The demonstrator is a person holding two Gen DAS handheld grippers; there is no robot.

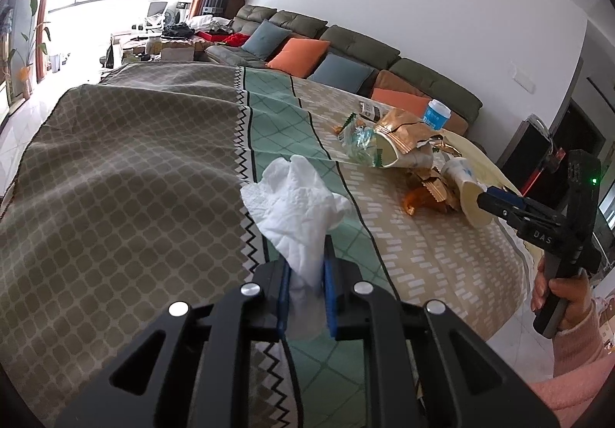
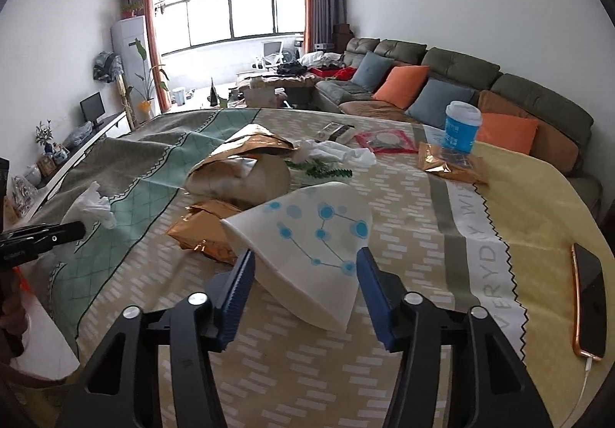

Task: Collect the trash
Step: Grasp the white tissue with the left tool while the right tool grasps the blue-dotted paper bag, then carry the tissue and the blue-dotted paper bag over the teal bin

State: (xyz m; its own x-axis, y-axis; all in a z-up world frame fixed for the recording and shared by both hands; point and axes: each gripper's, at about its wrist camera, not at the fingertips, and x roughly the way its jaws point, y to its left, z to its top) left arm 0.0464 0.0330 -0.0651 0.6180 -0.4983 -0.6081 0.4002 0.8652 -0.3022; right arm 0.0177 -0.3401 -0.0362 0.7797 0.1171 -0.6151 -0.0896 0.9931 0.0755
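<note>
My left gripper (image 1: 306,266) is shut on a crumpled white tissue (image 1: 296,197) and holds it above the patterned tablecloth (image 1: 127,159); the tissue also shows in the right wrist view (image 2: 92,207). My right gripper (image 2: 305,274) is open, its blue pads either side of a tipped white paper cup with blue dots (image 2: 315,235); it also shows in the left wrist view (image 1: 482,197) at the cup (image 1: 467,189). Gold foil wrappers (image 2: 207,232) and a torn paper bag (image 2: 246,170) lie just beyond the cup.
A blue-and-white tub (image 2: 461,128), a red packet (image 2: 384,141), more white tissue (image 2: 342,151) and green sprigs (image 2: 326,170) lie on the table. A phone (image 2: 590,297) on its cable sits at the right edge. A sofa with cushions (image 2: 442,89) runs behind.
</note>
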